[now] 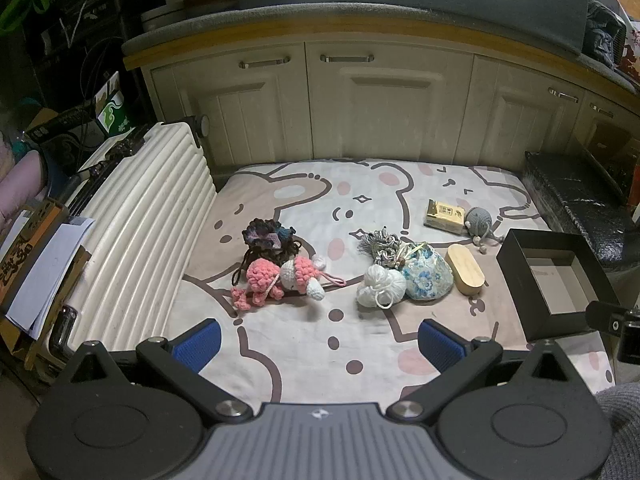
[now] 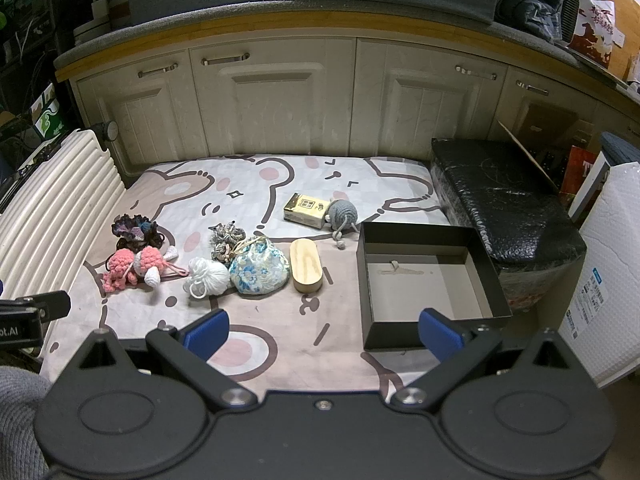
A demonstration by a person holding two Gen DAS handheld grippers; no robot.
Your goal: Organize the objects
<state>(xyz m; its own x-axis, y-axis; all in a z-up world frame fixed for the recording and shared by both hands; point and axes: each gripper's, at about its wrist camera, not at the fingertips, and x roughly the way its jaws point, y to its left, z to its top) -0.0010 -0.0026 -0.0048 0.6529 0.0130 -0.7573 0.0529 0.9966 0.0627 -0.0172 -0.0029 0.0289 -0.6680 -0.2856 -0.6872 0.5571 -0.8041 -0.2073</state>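
- Left gripper (image 1: 318,338): jaws spread wide, nothing between them, hanging over the near part of the cartoon-print mat (image 1: 420,188), tilted down.
- Right gripper (image 2: 322,332): also released, jaws wide, empty; its right finger is in front of the near wall of the black box (image 2: 476,242).
- Black box: open top, sits on the mat's right side, nothing inside that I can make out.
- Left cluster: pink crochet toy (image 2: 120,266) touching a pink/white crochet mushroom (image 2: 150,264); dark crochet pouch (image 2: 134,230) just behind them.
- Mid cluster: white yarn ball (image 2: 208,276) against blue floral pouch (image 2: 260,268); grey braided cord bundle (image 2: 226,238) behind both.
- Wooden oval case (image 2: 306,266) lies just right of floral pouch, apart from the box.
- Further back: yellow packet (image 2: 306,210) touching grey crochet ball (image 2: 342,212), its cords trailing toward the box.
- White ribbed suitcase (image 1: 148,216) lies along the mat's left edge; cabinet doors (image 2: 272,112) behind.
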